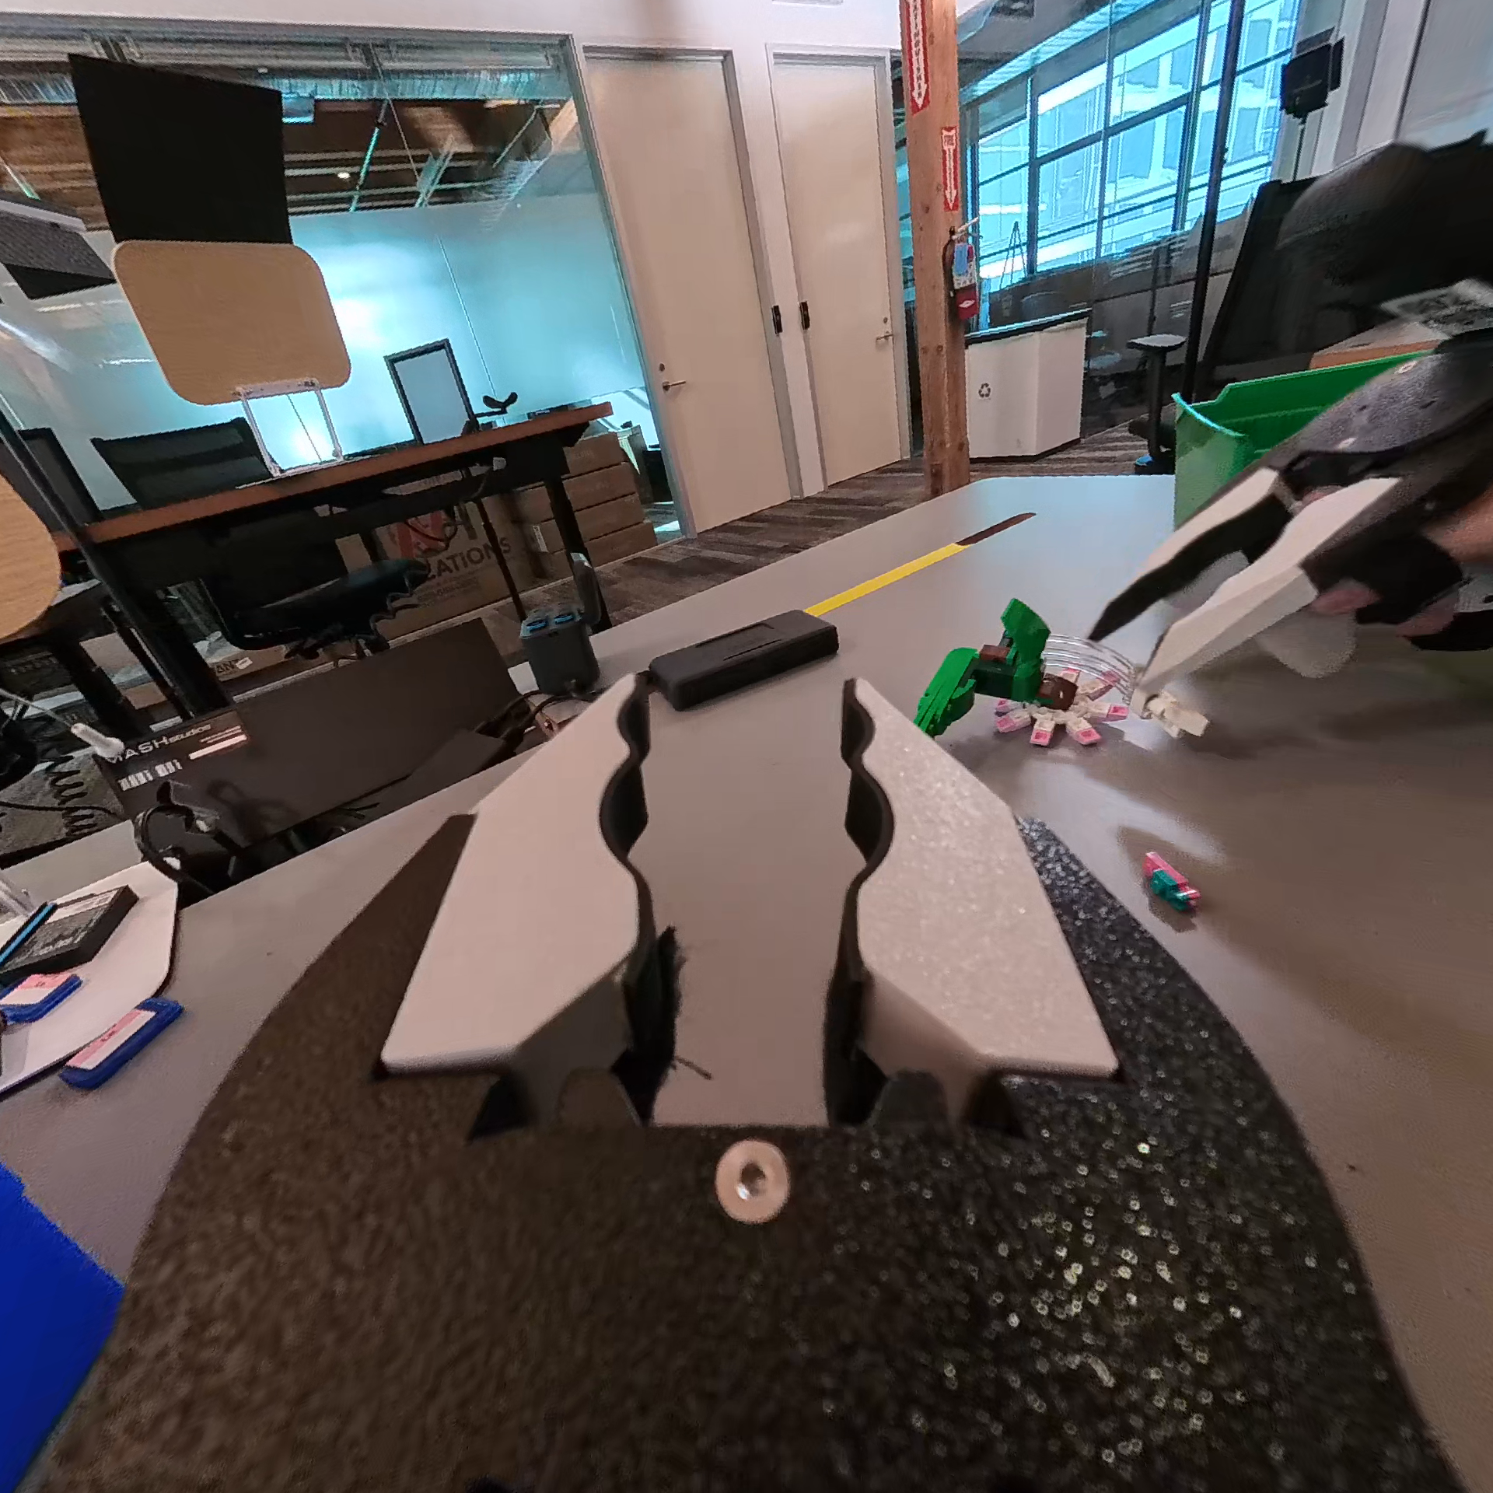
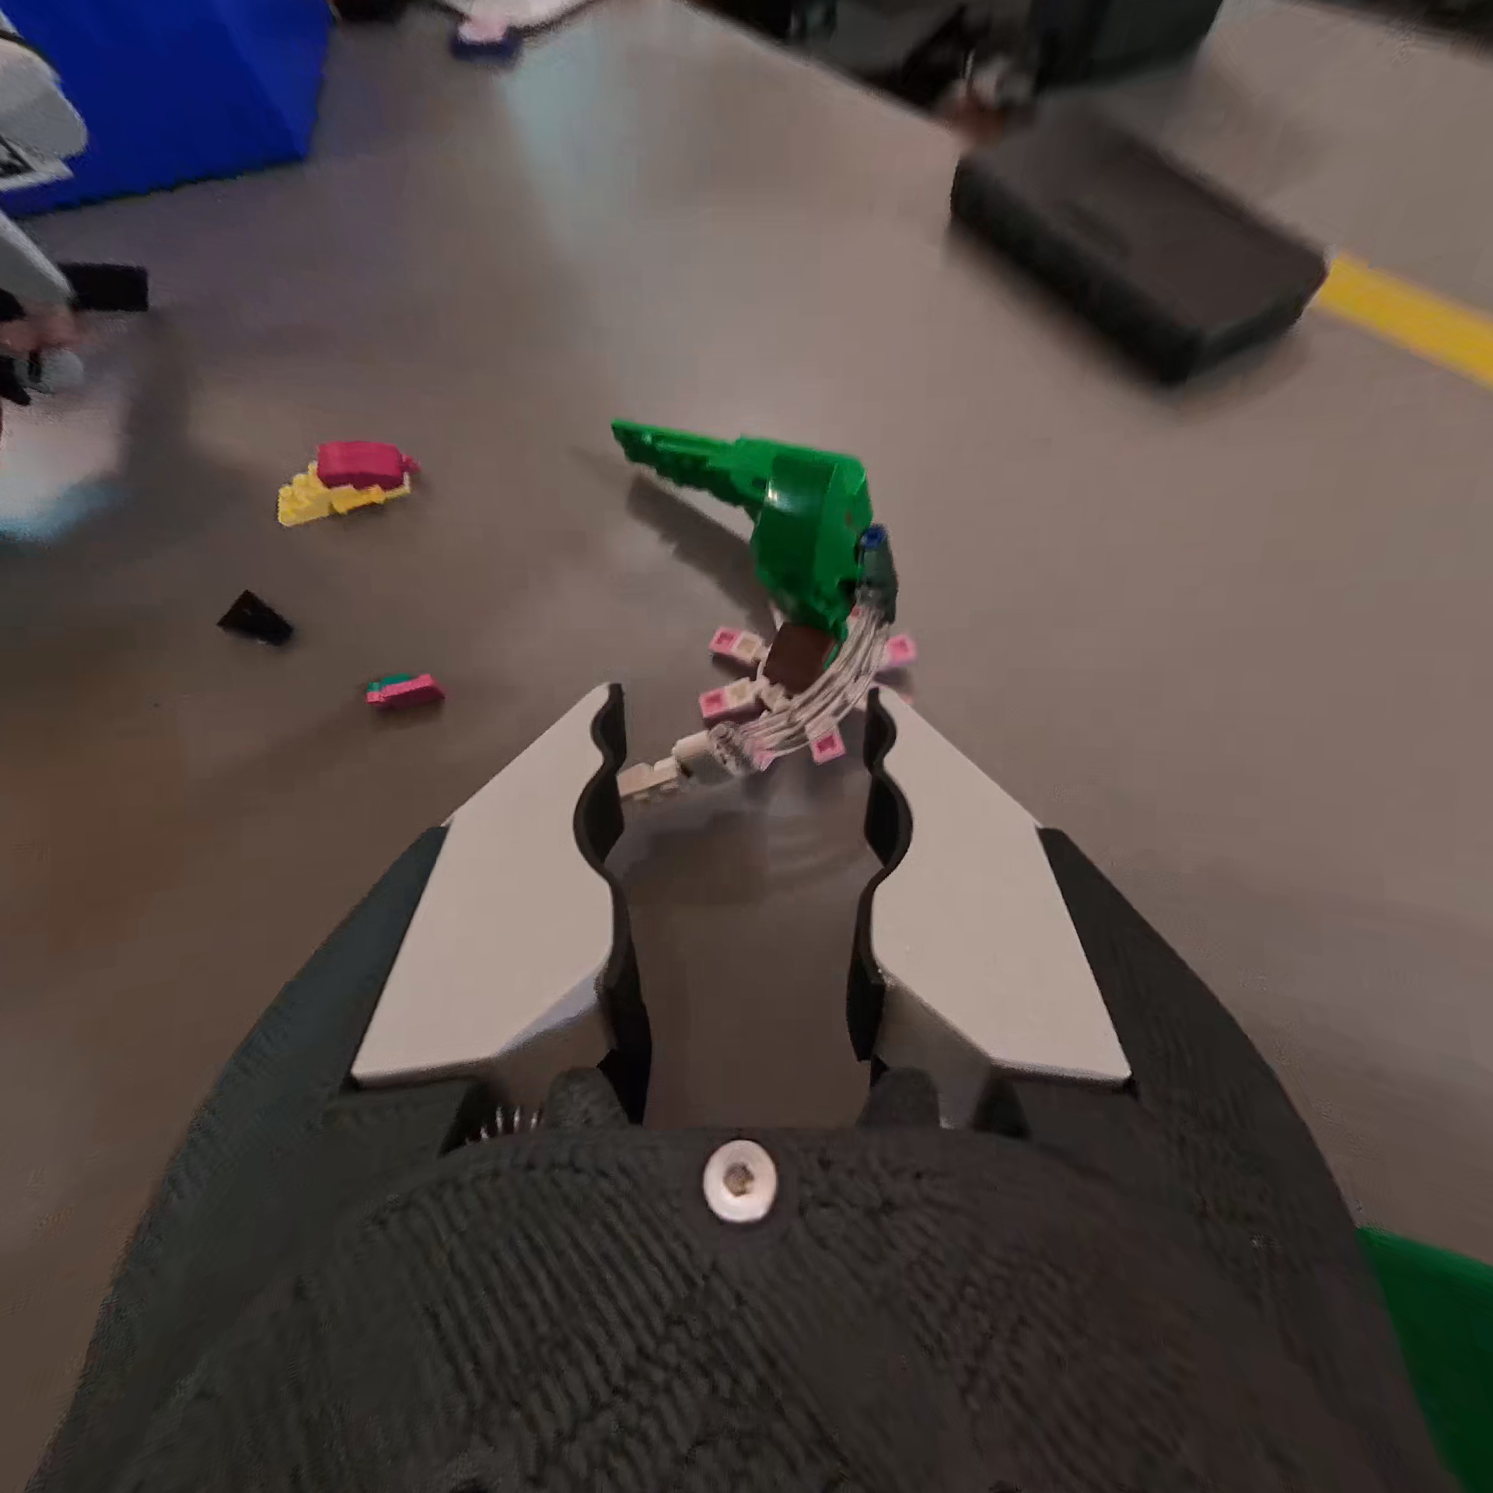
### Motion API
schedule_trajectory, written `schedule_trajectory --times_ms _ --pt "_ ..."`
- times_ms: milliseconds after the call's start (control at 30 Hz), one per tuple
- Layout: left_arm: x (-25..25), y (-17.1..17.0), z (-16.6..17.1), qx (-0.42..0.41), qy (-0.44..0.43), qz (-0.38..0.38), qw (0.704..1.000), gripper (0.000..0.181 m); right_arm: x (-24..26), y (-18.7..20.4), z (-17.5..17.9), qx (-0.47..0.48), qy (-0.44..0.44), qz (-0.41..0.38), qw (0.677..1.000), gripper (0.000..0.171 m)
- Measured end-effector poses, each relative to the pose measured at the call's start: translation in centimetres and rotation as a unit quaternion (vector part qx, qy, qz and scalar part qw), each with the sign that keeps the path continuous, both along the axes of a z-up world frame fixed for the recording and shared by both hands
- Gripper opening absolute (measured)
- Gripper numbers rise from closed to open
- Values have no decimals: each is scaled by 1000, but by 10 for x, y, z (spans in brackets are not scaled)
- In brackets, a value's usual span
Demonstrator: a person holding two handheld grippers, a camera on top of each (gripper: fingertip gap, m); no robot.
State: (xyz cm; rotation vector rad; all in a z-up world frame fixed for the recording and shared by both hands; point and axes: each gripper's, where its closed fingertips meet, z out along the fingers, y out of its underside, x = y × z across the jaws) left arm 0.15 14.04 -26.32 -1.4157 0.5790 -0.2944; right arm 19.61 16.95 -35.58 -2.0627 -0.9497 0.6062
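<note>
A toy brick model [image 2: 800, 614] with a green leafy top, clear curved strands and small pink-and-white pieces lies on the grey table [image 2: 1171, 727]. My right gripper [image 2: 747, 711] is open, its fingertips either side of the model's white end piece, not closed on it. In the left wrist view the same model [image 1: 1026, 670] lies at the right with the right gripper [image 1: 1127, 654] over it. My left gripper [image 1: 743, 703] is open and empty above the table, apart from the model.
A black flat box [image 2: 1131, 242] lies beyond the model by a yellow tape line [image 2: 1406, 315]. Loose pieces lie left: a yellow-and-magenta cluster [image 2: 347, 481], a black wedge [image 2: 254, 618], a pink-and-green piece [image 2: 404, 691]. A blue bin [image 2: 170, 89] and a green bin [image 1: 1260, 428] stand nearby. The yellow tape line [image 2: 1406, 315] sits 25 cm or so from the ends of my right fingers.
</note>
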Motion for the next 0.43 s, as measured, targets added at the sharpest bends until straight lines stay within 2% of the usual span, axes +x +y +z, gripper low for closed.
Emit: schedule_trajectory --times_ms 33,133,233,367,433 --pt "1 -1 0 0 2 -2 1000 45 0 -1 -6 -10 -17 -9 1000 57" --pt "6 -3 -1 1 13 -8 1000 45 6 5 -17 15 -82 -40 996 41" --pt "13 -7 -1 5 27 -13 1000 45 11 14 -12 66 -116 -59 989 28" --pt "31 -13 -8 -1 66 -28 997 45 5 18 3 134 -117 -58 982 10" --pt "44 -16 -15 -11 88 -41 995 45 -1 19 9 167 -117 -57 977 8"
